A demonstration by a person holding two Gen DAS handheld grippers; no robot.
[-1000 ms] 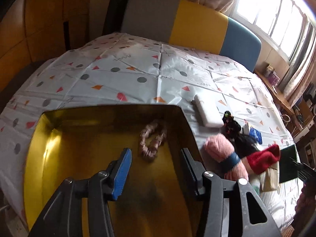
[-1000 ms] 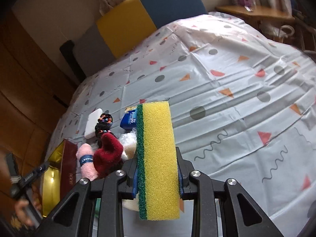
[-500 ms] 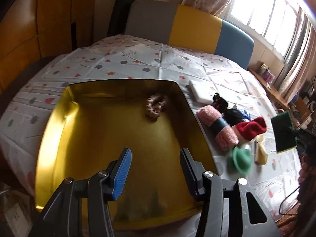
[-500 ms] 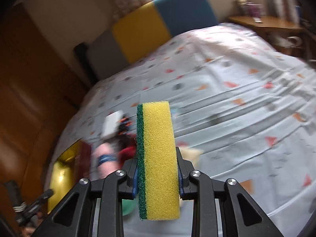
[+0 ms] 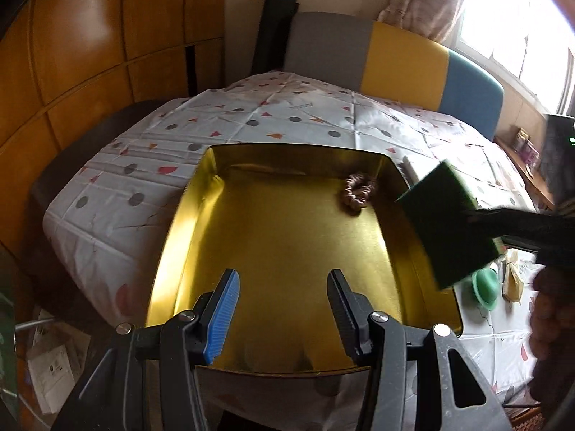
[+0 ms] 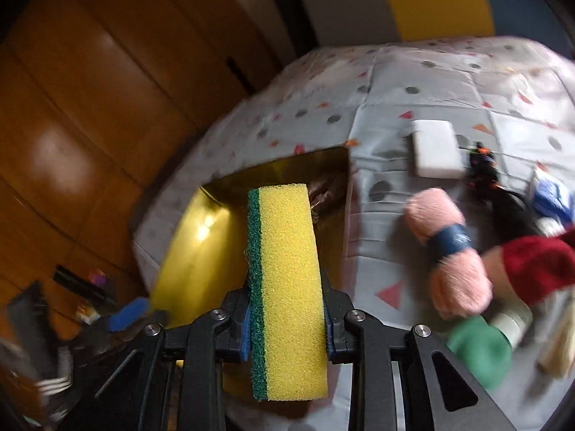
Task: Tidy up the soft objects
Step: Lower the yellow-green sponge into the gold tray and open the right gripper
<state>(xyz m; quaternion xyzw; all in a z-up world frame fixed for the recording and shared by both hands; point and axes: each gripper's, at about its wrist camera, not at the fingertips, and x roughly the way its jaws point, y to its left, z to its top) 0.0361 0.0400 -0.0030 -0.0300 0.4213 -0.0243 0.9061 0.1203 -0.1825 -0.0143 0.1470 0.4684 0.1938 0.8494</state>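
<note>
Left wrist view puts your left gripper [image 5: 282, 303] low over the gold tray [image 5: 187, 215], its two fingers spread wide with nothing between them. The tray sits on a bed [image 5: 251, 118] covered by a white sheet printed with grey dots and red and orange triangles; the sheet shows fold creases. A brownish scrunchie [image 5: 357, 190] lies in the tray's far right corner. Behind the bed stands a headboard [image 5: 395, 61] in grey, yellow and blue panels, with wooden wall panelling [image 5: 90, 46] to the left and a bright window [image 5: 521, 18] with curtains to the right. From this side your right gripper [image 6: 287, 319] reaches in over the tray's right edge, the sponge's green scouring face turned your way.

Right wrist view shows your right gripper's fingers clamped on the sponge [image 6: 287, 287], yellow foam facing the camera and the green layer along its left side. The sponge hangs above the tray's near right part, with the scrunchie partly hidden behind its top. On the sheet to the right of the tray lie a white block [image 6: 435, 149], a pink yarn skein [image 6: 449, 251] with a dark blue band, a red knitted piece [image 6: 535, 269], a green round object [image 6: 481, 352] and a dark tangle with bright specks [image 6: 483, 165]; this part is blurred, so finer detail is lost.
</note>
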